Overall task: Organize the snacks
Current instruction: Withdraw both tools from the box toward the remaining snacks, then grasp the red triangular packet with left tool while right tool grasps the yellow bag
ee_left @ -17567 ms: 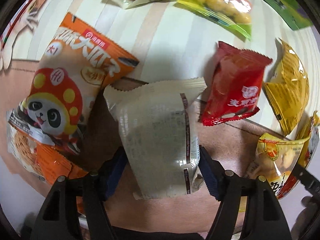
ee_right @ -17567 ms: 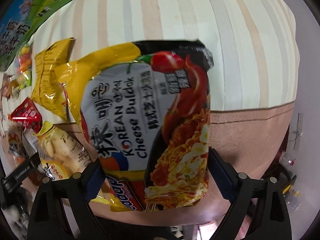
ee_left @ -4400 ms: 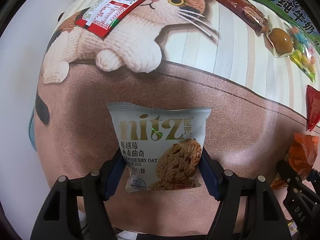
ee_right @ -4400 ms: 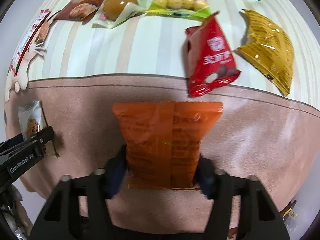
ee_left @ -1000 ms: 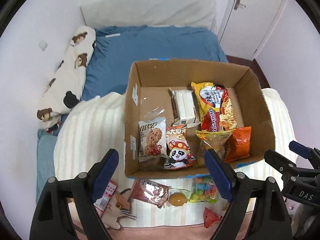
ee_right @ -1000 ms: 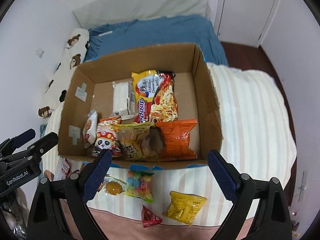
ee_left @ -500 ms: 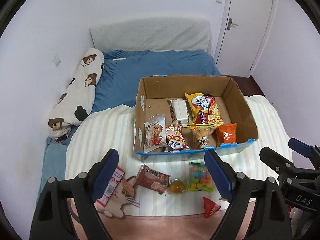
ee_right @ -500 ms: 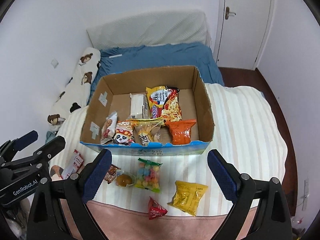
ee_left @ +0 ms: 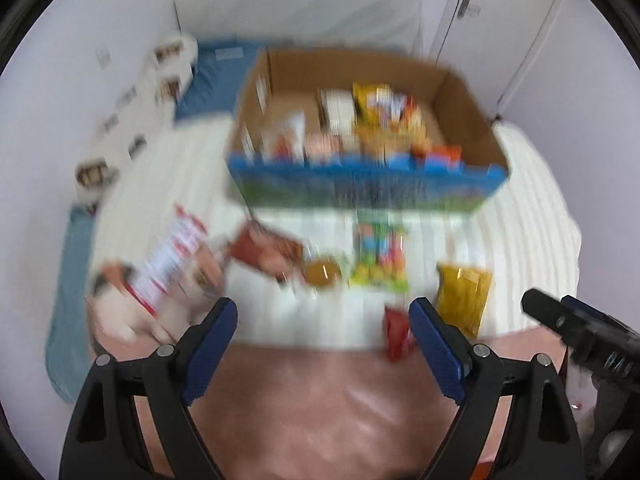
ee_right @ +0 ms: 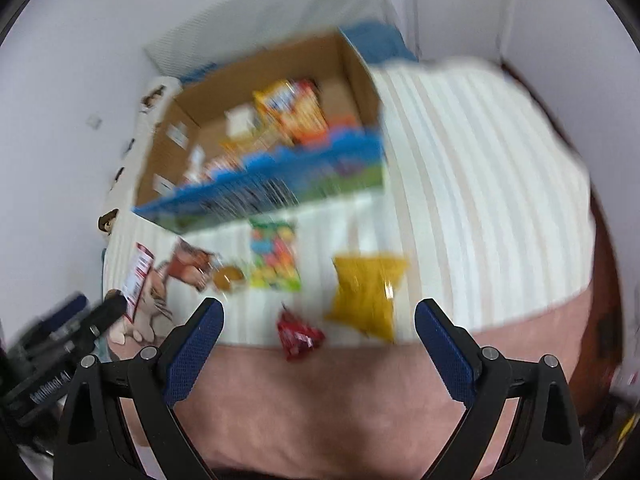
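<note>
Both views are badly motion-blurred, so I can only read the big shapes. My left gripper [ee_left: 323, 328] has its jaws spread wide w/ nothing between the blue pads [ee_left: 211, 344] — it hangs above the pink edge of the blanket [ee_left: 304, 400]. My right gripper [ee_right: 318, 330] is the same: jaws wide apart, empty, over the pink band. The cardboard box [ee_left: 368, 192] sits farther back on the striped white part of the blanket, w/ a blue-and-green front wall; several snack packs stand inside it, incl. a yellow-red noodle pack [ee_right: 292, 110], but labels are too smeared to read. In front of the box, loose on the stripes: a multicolour candy bag [ee_right: 275, 256] just beside the front wall, a round brown item in a clear wrapper [ee_left: 322, 272] to its left, a brown pack [ee_left: 266, 250] next to that, and a red-white pack [ee_left: 172, 256] lying over the cat print at the far left. A yellow bag [ee_right: 366, 294] lies right of the candy, and a small red pack [ee_right: 299, 334] sits at the border of stripes and pink, between my right jaws in that view. The right tool [ee_left: 588, 340] shows at the left cam's right edge.
</note>
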`<move>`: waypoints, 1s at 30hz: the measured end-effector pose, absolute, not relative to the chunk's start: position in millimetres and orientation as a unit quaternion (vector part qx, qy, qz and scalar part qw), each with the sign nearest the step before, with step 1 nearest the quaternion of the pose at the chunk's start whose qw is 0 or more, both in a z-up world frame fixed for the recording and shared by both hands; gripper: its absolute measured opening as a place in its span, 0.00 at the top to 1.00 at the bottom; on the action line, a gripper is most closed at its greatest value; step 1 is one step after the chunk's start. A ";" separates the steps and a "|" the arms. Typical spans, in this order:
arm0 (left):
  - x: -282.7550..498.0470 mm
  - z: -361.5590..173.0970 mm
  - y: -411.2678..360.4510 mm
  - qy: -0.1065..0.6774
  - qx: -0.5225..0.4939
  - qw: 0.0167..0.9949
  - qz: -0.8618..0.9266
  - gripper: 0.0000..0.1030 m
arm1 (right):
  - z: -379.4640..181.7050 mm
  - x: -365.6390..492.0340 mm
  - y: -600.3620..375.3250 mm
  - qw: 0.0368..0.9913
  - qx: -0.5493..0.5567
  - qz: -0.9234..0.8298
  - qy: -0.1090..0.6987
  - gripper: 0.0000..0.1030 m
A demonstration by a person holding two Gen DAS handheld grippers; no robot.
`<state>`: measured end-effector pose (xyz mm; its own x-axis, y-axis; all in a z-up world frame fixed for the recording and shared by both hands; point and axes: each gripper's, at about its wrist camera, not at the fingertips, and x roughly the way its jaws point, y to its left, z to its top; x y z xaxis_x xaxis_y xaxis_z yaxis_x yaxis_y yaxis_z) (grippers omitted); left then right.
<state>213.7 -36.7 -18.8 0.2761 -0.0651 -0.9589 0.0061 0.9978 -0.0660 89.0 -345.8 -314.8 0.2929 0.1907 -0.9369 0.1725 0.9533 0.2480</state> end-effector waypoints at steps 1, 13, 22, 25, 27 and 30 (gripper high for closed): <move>213.8 -35.3 -39.2 0.618 -0.029 0.786 -0.021 0.15 | -328.4 87.6 -353.6 0.777 0.171 0.002 0.606 0.04; 207.3 -133.7 -53.1 0.697 -0.056 0.715 0.010 0.15 | -465.5 133.5 -366.4 0.694 0.238 -0.030 0.679 0.08; 204.2 -150.3 -71.8 0.708 -0.054 0.704 -0.003 0.15 | -480.8 143.1 -348.4 0.712 0.099 -0.027 0.694 0.40; 205.8 -152.9 -88.8 0.713 -0.051 0.699 -0.022 0.15 | -478.6 131.3 -360.1 0.710 0.088 -0.020 0.699 0.42; 208.4 -154.5 -107.2 0.718 -0.050 0.694 -0.035 0.15 | -476.2 119.8 -371.7 0.708 0.084 -0.022 0.701 0.42; 211.4 -161.5 -128.6 0.725 -0.050 0.685 -0.052 0.15 | -472.6 103.3 -387.1 0.709 0.077 -0.031 0.700 0.42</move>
<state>211.4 -128.6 -161.5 -0.0579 -0.1441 -0.9879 -0.0005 0.9895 -0.1444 103.3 -387.1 -472.6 0.0183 0.0643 -0.9978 0.1525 0.9861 0.0663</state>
